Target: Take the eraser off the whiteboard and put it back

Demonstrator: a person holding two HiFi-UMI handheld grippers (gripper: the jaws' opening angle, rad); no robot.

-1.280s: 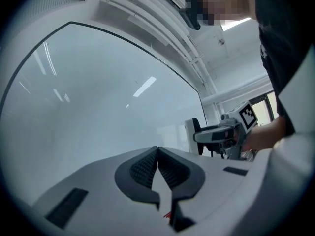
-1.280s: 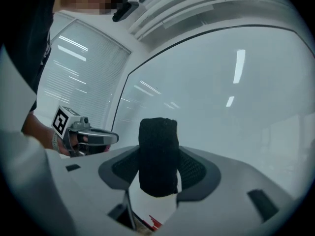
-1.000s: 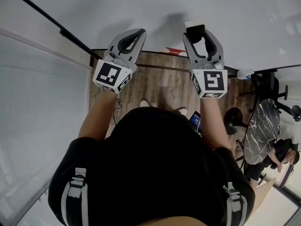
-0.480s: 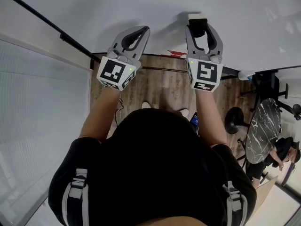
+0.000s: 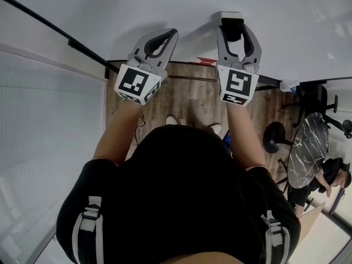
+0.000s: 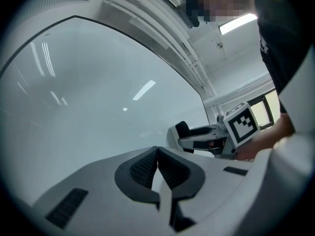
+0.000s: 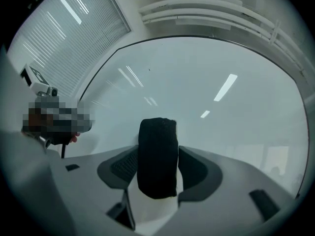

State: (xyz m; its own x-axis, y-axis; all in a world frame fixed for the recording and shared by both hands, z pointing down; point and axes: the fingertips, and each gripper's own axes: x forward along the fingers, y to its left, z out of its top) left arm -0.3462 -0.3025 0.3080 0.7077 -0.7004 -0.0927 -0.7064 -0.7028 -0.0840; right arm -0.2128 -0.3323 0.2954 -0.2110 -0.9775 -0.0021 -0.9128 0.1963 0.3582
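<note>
Right gripper view: the right gripper fingers are opening on the eraser at the whiteboard, the left gripper fingers pressed together; if not yet stuck, it could drop.

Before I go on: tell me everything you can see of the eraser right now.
The eraser is a small block with rounded edges. It looks black and felt-like in the right gripper view, and the head view shows a white part on its board side. It stands upright between the right tongs, with both pads against its sides. Its far end is at the whiteboard, but whether it touches cannot be told.
</note>
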